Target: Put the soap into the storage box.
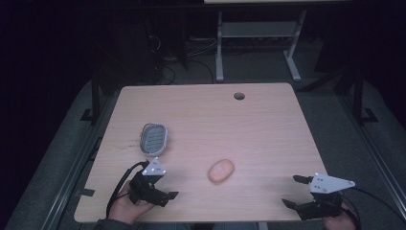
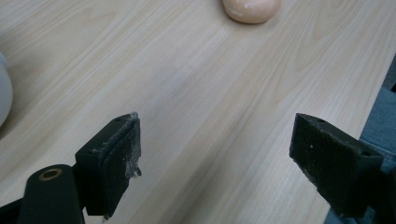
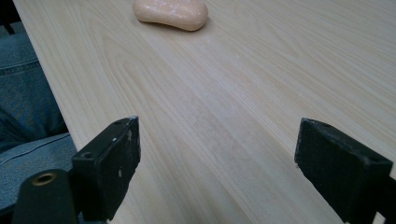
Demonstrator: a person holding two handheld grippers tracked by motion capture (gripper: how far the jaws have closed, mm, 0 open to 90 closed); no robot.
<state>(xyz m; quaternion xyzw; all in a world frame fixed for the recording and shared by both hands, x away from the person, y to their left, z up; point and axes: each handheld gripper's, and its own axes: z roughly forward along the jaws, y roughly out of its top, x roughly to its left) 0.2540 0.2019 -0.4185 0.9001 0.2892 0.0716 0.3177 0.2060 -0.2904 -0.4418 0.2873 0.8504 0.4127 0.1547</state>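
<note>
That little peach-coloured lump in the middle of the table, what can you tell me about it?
It looks like a bar of soap: a smooth, rounded oval, pale peach-orange, with faint whitish marks on top in the right gripper view. It lies flat on the wooden table, toward the near side, about midway between the two claws. Nothing touches it but the tabletop. A grey oval dish sits apart, farther back and to the left.

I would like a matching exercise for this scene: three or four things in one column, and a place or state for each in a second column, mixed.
Things:
1. soap bar
2. soap dish
3. left gripper
4. round hole

Places or states:
A. far edge of the table
B. jaws open, nothing between
C. grey, slotted, left of middle
D. peach, between both grippers

Pairs: 1-D, 2-C, 3-B, 4-A
</note>
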